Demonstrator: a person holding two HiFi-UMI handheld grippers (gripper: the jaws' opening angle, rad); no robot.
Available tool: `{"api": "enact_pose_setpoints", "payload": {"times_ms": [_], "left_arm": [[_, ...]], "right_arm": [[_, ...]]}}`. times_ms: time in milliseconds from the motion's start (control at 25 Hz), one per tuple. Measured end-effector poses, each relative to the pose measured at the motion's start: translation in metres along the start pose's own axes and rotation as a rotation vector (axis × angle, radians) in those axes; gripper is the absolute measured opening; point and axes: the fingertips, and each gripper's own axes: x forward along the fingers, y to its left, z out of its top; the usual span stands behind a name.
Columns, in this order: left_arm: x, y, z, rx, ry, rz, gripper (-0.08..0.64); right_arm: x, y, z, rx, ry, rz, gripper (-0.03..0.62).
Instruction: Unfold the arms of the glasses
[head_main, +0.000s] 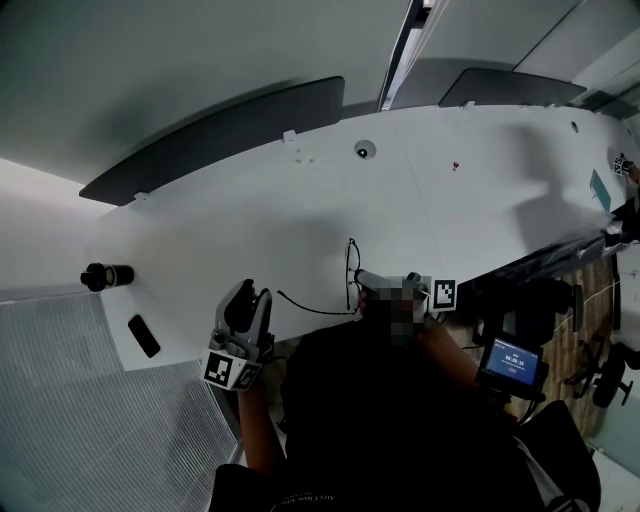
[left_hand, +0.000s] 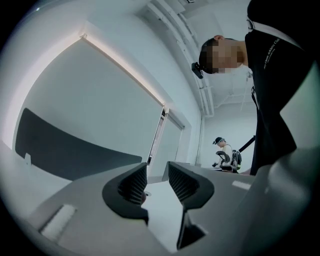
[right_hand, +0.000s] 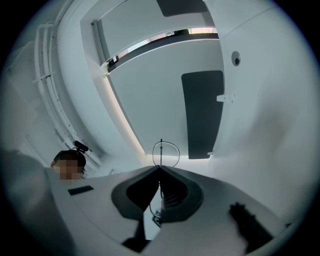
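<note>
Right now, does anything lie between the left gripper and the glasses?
Nothing visible does. Only bare table separates the open, empty left gripper from the glasses. Their one unfolded arm reaches towards it. The right gripper is shut on the glasses.

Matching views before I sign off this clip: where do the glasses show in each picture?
Head view: glasses low centre, by the white table's near edge, held by the right gripper.
Left gripper view: not in it; the left gripper is open, empty.
Right gripper view: centre, a lens rim rising above the shut jaws.
Shared landmark: the long dark panel behind the table.
</note>
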Motion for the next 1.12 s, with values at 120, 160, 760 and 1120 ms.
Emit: {"api": "enact_pose_setpoints", "payload": {"times_ms": [120,160,760,1120], "left_arm": [[0.012,-0.011,0.028,0.092,0.021,-0.013,0.140],[0.018,-0.019,0.033,0.135,0.061,-0.037,0.140],[0.087,-0.130,-0.048,0.224,0.736,-0.312,0.141],[0.086,-0.124,-0.059,-0.095,0.804,-0.404,0.129]], "right_arm": [[0.001,-0.002,-0.001,-0.027,0.014,-0.028,0.009],[0.001,-0.002,-0.001,-0.041,0.024,-0.039,0.009],[0.001,-0.002,0.001,-0.141,0.053,-0.080,0.009],[0.010,0.016,-0.003,-0.165,0.078,-0.002,0.009]]}}
